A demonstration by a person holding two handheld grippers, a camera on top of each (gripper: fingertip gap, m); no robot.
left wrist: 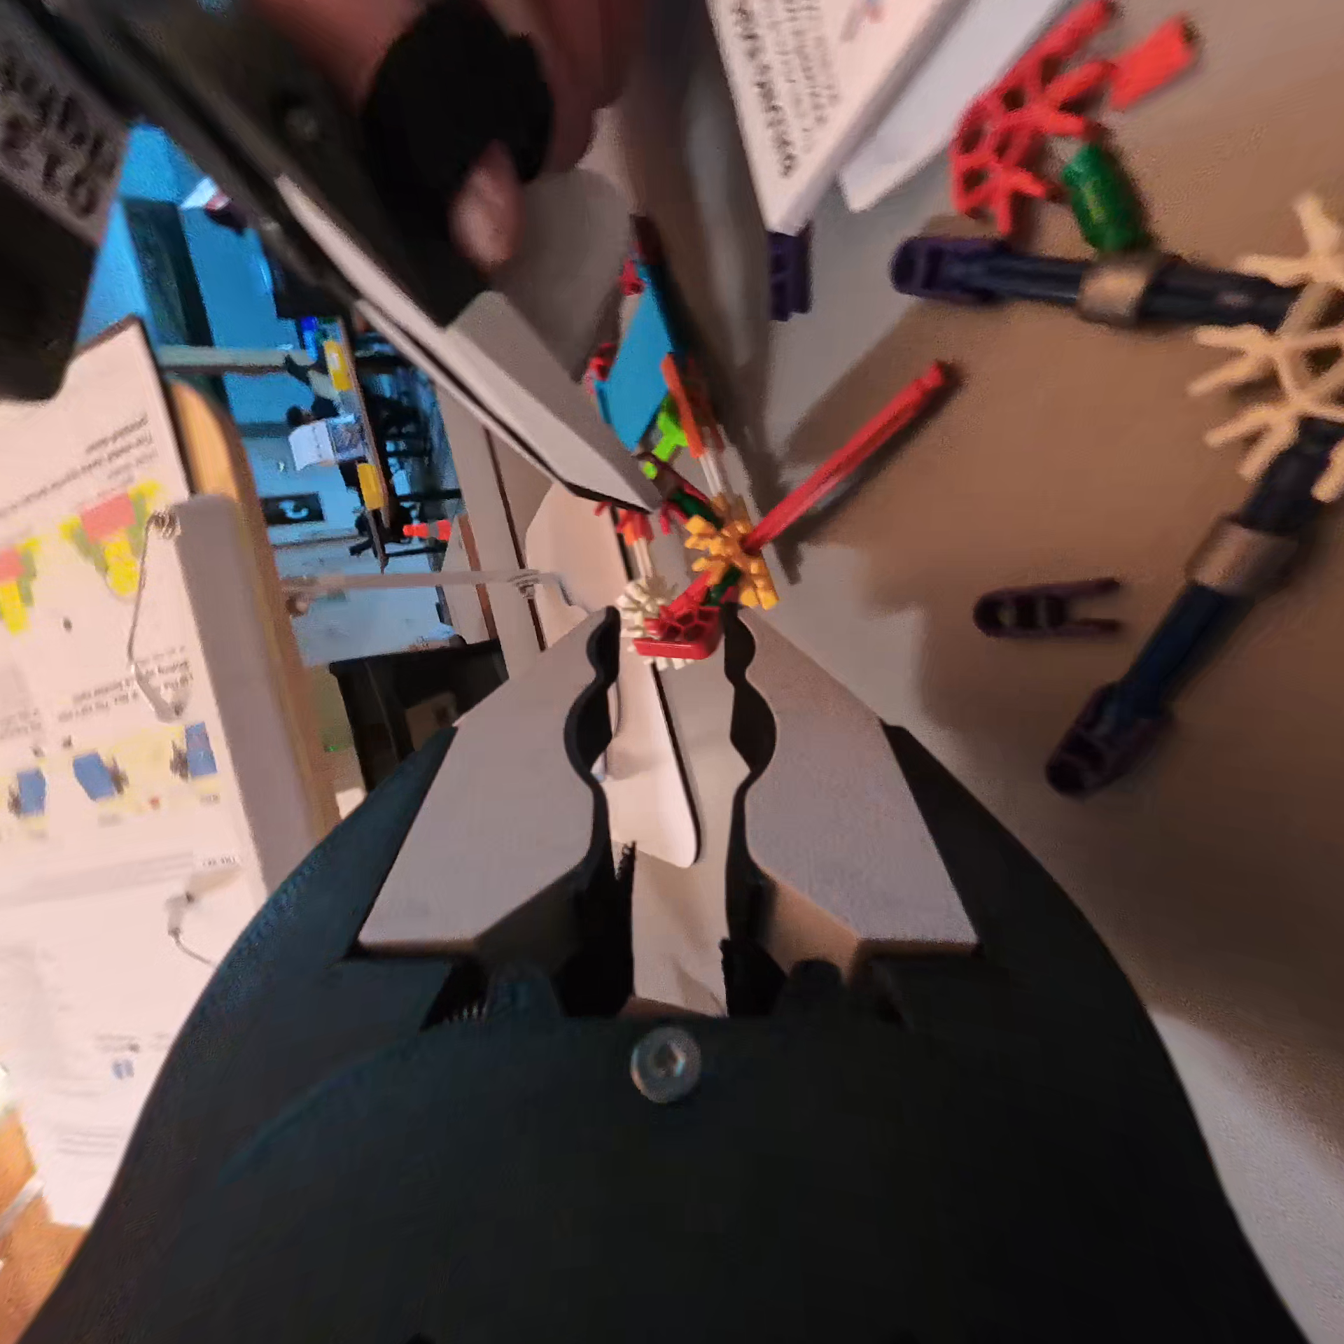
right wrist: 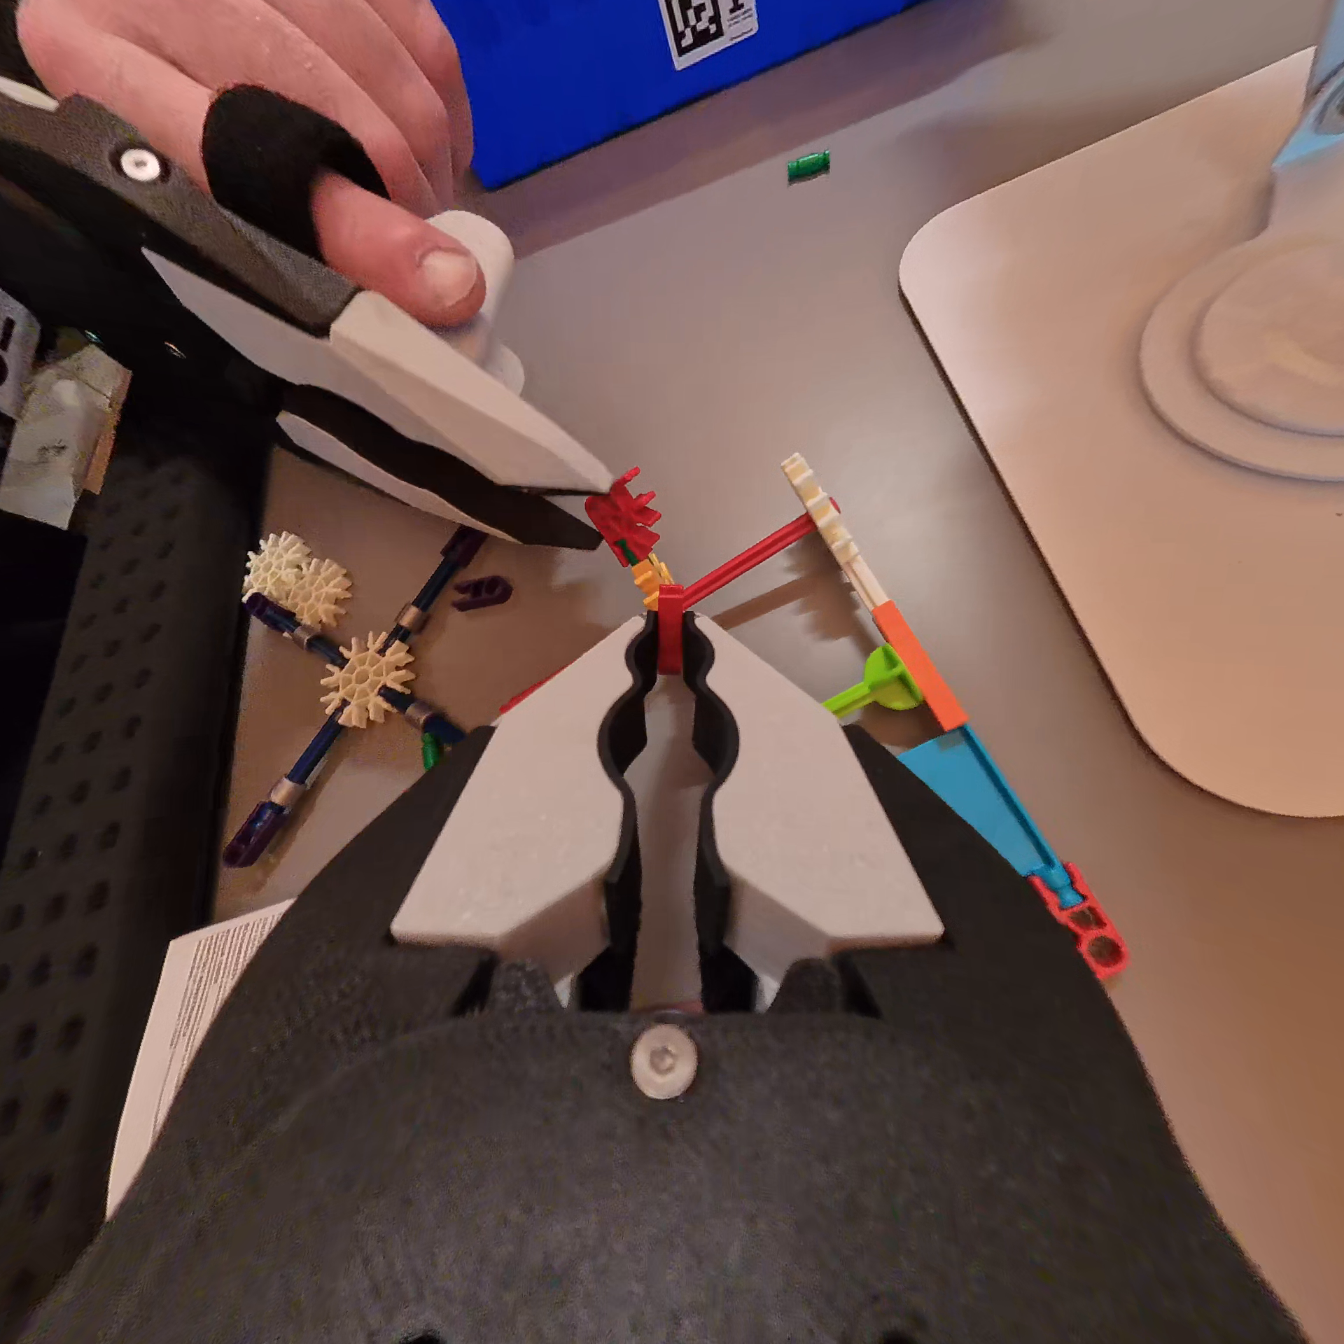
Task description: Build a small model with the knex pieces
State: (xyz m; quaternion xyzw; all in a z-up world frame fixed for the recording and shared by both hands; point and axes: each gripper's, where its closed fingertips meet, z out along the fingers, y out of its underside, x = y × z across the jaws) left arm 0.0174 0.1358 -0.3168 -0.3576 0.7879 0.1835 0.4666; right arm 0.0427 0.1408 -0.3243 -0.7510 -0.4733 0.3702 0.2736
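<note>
A small toy assembly of plastic rods and connectors is held between both grippers above a grey table [right wrist: 727, 327]. My left gripper [left wrist: 669, 622] is shut on a red connector [left wrist: 680, 629] at one end; it enters the right wrist view [right wrist: 600, 509] from the upper left, pinching that red connector [right wrist: 625, 513]. My right gripper [right wrist: 669, 618] is shut on another red connector [right wrist: 669, 644] next to a yellow connector [left wrist: 727, 553]. A red rod [right wrist: 749, 553] runs from there to a white connector [right wrist: 814, 509], an orange piece [right wrist: 916, 669], a lime piece [right wrist: 880, 684] and a blue panel [right wrist: 982, 793].
On the table lie cream snowflake connectors joined by dark blue rods [right wrist: 367, 676], a purple clip [right wrist: 480, 593], a small green rod [right wrist: 807, 166] and a printed sheet [right wrist: 189, 1018]. A blue box [right wrist: 582, 73] stands behind. A pale stand base [right wrist: 1091, 436] is at the right. Both grippers' tips are close together, under 4 cm apart. The left tips stand about 7 cm off the purple clip [right wrist: 480, 593]. My left wrist view [left wrist: 1039, 605] looks at it from another angle.
</note>
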